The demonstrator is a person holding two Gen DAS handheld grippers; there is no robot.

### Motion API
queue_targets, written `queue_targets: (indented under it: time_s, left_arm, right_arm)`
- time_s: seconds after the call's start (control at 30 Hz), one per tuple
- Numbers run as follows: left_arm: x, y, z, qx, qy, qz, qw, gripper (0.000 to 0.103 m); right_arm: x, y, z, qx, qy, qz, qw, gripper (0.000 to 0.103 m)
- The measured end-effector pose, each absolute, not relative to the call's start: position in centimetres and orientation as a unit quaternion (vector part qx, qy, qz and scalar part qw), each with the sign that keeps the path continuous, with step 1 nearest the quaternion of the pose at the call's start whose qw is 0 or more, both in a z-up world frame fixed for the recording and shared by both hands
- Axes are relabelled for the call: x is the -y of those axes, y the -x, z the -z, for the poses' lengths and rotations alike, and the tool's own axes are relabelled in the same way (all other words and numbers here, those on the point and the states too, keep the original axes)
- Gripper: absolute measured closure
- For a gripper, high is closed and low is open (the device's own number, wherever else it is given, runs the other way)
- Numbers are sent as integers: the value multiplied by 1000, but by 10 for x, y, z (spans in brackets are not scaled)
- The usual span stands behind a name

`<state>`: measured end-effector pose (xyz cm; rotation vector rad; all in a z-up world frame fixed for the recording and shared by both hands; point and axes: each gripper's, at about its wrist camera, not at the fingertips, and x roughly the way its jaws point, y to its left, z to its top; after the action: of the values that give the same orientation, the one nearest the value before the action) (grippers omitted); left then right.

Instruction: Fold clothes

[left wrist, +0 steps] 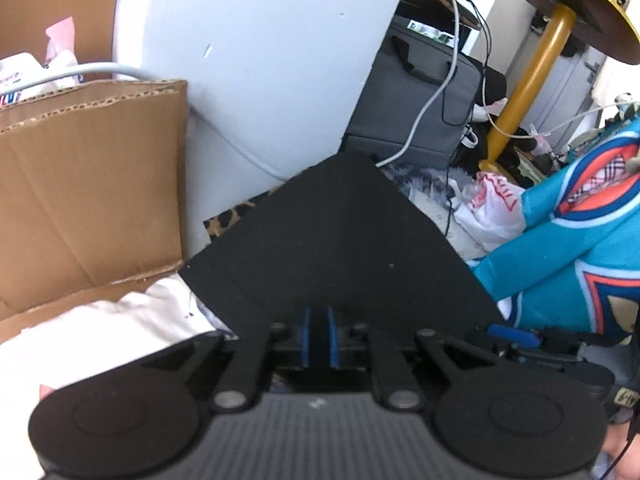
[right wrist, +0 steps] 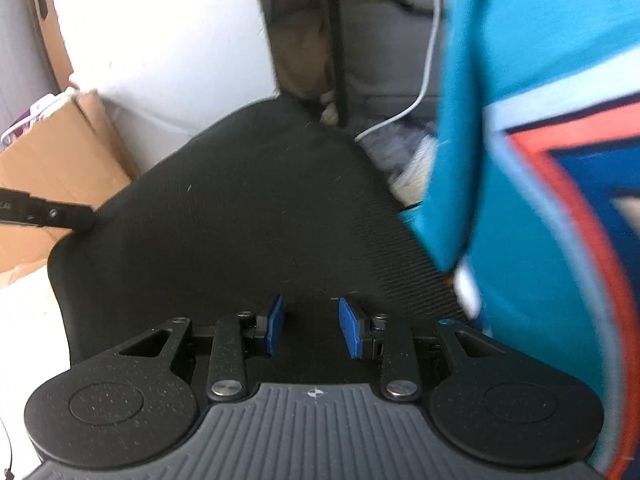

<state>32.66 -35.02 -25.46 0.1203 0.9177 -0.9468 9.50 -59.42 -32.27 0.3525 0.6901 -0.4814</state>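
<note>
A black cloth (left wrist: pixel 332 240) spreads out flat ahead of both grippers. My left gripper (left wrist: pixel 319 336) is shut on its near edge, and the blue pads sit close together with black fabric between them. The right wrist view shows that same left gripper (right wrist: pixel 86 220) pinching the left corner of the black cloth (right wrist: pixel 240 200). My right gripper (right wrist: pixel 314 328) has its pads well apart over the cloth's near edge, and I see no pad pressing on it. The right gripper (left wrist: pixel 512 334) also shows by the cloth's right corner. A teal, orange and white jersey (right wrist: pixel 540 80) hangs blurred at the right.
A cardboard box (left wrist: pixel 88 184) stands at the left, with a white cloth (left wrist: pixel 100 332) below it. A white wall panel (left wrist: pixel 260 60) is behind. Further back are a grey bag (left wrist: pixel 416 112), a white cable (left wrist: pixel 432 100), a yellow table leg (left wrist: pixel 528 84) and a plastic bag (left wrist: pixel 492 212).
</note>
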Motion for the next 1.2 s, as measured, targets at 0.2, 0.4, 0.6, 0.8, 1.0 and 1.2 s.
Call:
queue_targets:
  time_s: [0.2, 0.4, 0.6, 0.8, 1.0, 1.2]
  left_arm:
    - [354, -313, 250, -417, -59, 435, 796, 87]
    - [361, -304, 265, -427, -64, 418, 799, 87]
    - [368, -307, 287, -428, -81, 396, 808, 87]
    - [371, -307, 295, -433, -98, 385, 809, 87]
    - [377, -314, 295, -454, -98, 375, 802, 87]
    - [380, -315, 285, -471, -105, 363, 797, 87]
  right_arm:
    - [594, -81, 306, -315, -127, 211, 917, 65]
    - [597, -91, 312, -317, -136, 204, 916, 65]
    - [601, -107, 333, -339, -129, 202, 910, 65]
    - [599, -98, 342, -351, -112, 219, 903, 63]
    - [599, -86, 348, -351, -128, 227, 899, 56]
    - [599, -82, 347, -352, -150, 241, 892, 55]
